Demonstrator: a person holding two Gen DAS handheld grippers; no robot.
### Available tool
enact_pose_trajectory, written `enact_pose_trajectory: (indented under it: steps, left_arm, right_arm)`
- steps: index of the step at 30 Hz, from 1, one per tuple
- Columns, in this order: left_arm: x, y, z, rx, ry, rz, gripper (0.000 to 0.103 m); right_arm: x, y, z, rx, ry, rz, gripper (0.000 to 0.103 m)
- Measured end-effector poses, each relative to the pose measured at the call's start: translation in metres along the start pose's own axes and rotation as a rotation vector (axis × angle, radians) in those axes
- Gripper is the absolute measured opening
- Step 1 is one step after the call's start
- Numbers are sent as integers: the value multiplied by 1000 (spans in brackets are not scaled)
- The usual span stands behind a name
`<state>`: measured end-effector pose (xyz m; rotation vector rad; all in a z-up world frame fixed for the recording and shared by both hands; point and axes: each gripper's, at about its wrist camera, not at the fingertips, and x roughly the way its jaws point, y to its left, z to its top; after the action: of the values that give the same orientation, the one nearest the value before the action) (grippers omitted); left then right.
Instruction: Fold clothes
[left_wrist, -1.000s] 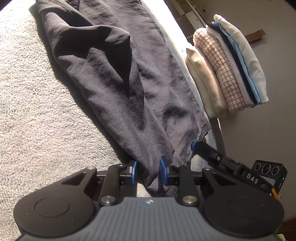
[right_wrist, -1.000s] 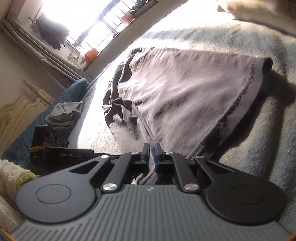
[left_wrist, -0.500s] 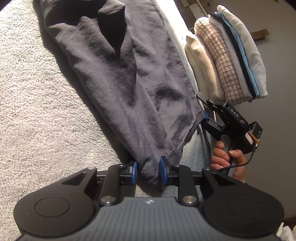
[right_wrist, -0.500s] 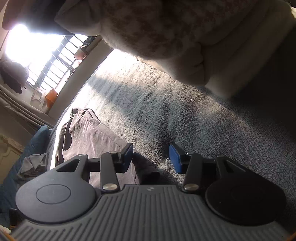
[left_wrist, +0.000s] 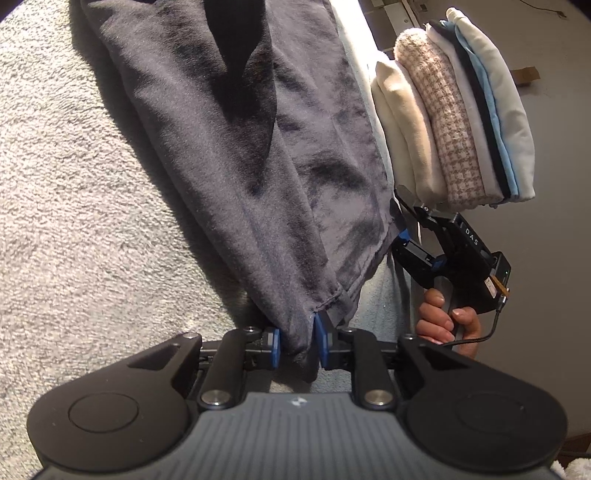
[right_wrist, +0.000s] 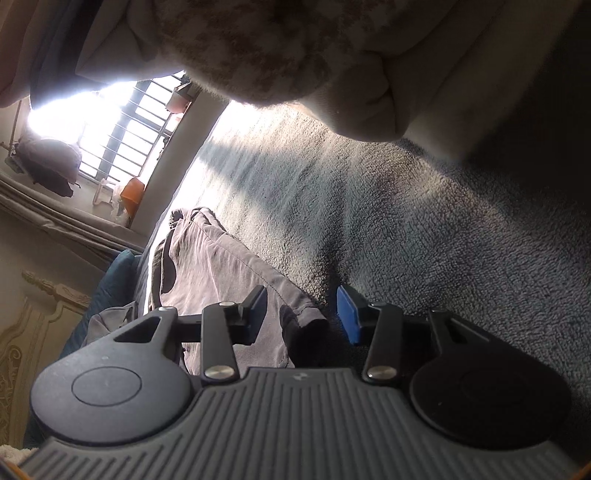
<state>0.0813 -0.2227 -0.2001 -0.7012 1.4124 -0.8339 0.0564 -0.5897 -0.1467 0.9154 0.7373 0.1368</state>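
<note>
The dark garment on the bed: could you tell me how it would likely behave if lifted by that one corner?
The dark garment would probably hang limp: it lies creased and draped. It looks thin, so likely light. The left gripper pinches only a corner, which might slip.

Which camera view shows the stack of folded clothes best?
The left wrist view: the stack of folded clothes shows whole, every layer distinct. The right wrist view shows only its dim underside, very close, filling the top edge.
</note>
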Motion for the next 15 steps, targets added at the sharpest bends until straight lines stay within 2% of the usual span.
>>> enact_pose_trajectory:
  steps: [6, 8, 9, 15]
  left_arm:
    - [-1, 2, 0, -35, 1, 0, 14]
    - [-1, -1, 0, -26, -1, 10, 14]
    - [-1, -2, 0, -25, -1, 12, 14]
    - [1, 4, 4, -82, 11, -9, 14]
  right_arm:
    - [2, 1, -1, -14, 10, 0, 38]
    - [2, 4, -1, -26, 17, 8, 29]
    - [1, 6, -1, -33, 23, 17, 27]
    - [6, 3, -5, -7, 28, 12, 28]
